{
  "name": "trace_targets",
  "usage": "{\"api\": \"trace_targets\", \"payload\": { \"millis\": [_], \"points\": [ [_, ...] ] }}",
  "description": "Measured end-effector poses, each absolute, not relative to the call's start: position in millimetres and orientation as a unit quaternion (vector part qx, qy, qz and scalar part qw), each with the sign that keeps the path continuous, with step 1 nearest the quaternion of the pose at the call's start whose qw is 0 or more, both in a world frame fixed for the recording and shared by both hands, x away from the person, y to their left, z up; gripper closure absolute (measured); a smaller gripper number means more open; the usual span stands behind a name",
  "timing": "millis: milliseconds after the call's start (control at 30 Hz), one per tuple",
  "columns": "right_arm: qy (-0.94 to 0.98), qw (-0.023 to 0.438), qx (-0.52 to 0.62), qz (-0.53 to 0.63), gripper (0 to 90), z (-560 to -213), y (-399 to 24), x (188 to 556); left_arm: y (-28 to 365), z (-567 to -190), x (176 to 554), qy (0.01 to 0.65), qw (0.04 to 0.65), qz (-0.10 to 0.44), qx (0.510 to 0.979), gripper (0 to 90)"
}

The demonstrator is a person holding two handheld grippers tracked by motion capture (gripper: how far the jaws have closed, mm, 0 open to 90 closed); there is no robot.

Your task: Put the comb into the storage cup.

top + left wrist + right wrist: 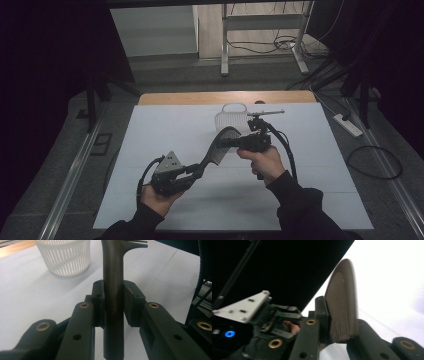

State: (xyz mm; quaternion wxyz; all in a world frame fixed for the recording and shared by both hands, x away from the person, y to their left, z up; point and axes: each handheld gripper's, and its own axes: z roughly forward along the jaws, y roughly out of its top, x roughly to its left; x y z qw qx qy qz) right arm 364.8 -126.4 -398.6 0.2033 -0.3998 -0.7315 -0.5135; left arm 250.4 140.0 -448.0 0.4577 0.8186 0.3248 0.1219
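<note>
The left tool point(197, 171) grips the comb's point(219, 146) handle, the right tool point(226, 142) is clamped on its toothed end, and the comb hangs above the surface point(165, 130). The basket point(231, 120) stands at the far side. To pass it cleanly, the left should let go only once the right's hold feels firm.

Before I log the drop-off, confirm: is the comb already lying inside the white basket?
No: the comb is held up between the left tongs and the right tongs, while the white basket stands apart behind it.
</note>
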Motion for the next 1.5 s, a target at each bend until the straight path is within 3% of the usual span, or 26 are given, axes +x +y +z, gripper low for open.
{"api": "trace_targets", "payload": {
  "millis": [300, 433, 467, 500, 967, 1200, 1500],
  "points": [
    [-0.735, 0.204, -0.392, -0.514, 86.1, -396, -125, 362, 140, -450, 252, 0.326, 0.467, 0.112, 0.815, 69.8],
    [-0.737, 0.194, -0.389, -0.517, 86.1, -394, -126, 361, 142, -449, 253, 0.335, 0.472, 0.111, 0.808, 54.8],
    [-0.737, 0.194, -0.389, -0.517, 86.1, -394, -126, 361, 143, -449, 253, 0.337, 0.472, 0.110, 0.807, 54.8],
    [-0.738, 0.191, -0.388, -0.518, 86.1, -393, -127, 361, 143, -449, 254, 0.340, 0.471, 0.105, 0.807, 48.2],
    [-0.749, 0.156, -0.371, -0.526, 86.0, -385, -129, 359, 151, -453, 258, 0.361, 0.469, 0.082, 0.802, 24.1],
    [-0.757, 0.139, -0.361, -0.527, 86.0, -381, -129, 358, 156, -454, 259, 0.368, 0.468, 0.072, 0.800, 16.5],
    [-0.760, 0.124, -0.361, -0.526, 86.0, -376, -130, 359, 171, -453, 259, 0.380, 0.479, 0.065, 0.788, 13.2]
  ]
}}
